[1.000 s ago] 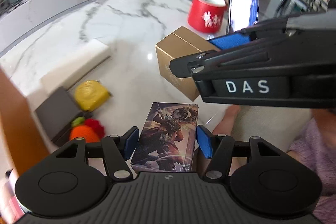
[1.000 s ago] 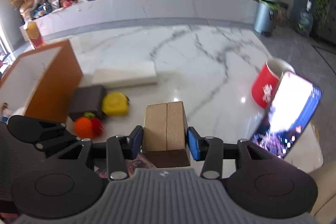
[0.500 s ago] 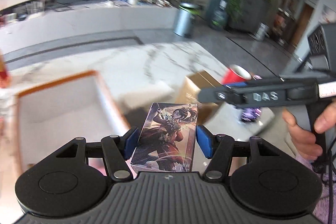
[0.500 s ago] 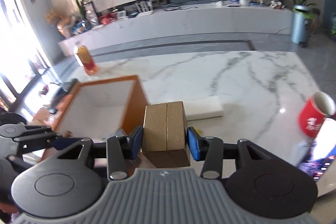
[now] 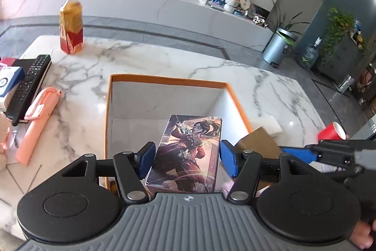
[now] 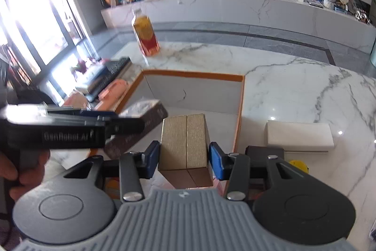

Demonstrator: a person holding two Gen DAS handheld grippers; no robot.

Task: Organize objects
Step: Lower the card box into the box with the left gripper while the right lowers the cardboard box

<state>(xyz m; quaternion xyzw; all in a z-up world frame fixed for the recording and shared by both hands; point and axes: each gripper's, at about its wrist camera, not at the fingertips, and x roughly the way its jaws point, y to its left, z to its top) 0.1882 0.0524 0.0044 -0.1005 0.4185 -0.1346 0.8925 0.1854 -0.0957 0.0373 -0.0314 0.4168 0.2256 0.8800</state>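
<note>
My left gripper [image 5: 186, 158] is shut on a card box with a printed figure [image 5: 188, 152] and holds it over the near edge of an open orange-rimmed box [image 5: 169, 81] with a white inside. My right gripper [image 6: 184, 157] is shut on a gold cardboard box [image 6: 184, 140] and holds it over the same orange-rimmed box [image 6: 195, 75]. In the right wrist view the left gripper [image 6: 131, 125] with the card box [image 6: 143, 119] is at the left. In the left wrist view the gold box [image 5: 258, 140] and the right gripper's blue pad [image 5: 298, 154] are at the right.
On the marble table: a juice bottle [image 5: 71, 26], a remote [image 5: 29, 84], a pink stick-shaped item [image 5: 37, 126], a red cup [image 5: 332, 131], a white block [image 6: 299, 137], a dark box [image 6: 264, 152] and a yellow item [image 6: 298, 165].
Both grippers have swung left with their boxes, from over the scattered items to over the open orange-rimmed box. Both stay shut on their loads.
</note>
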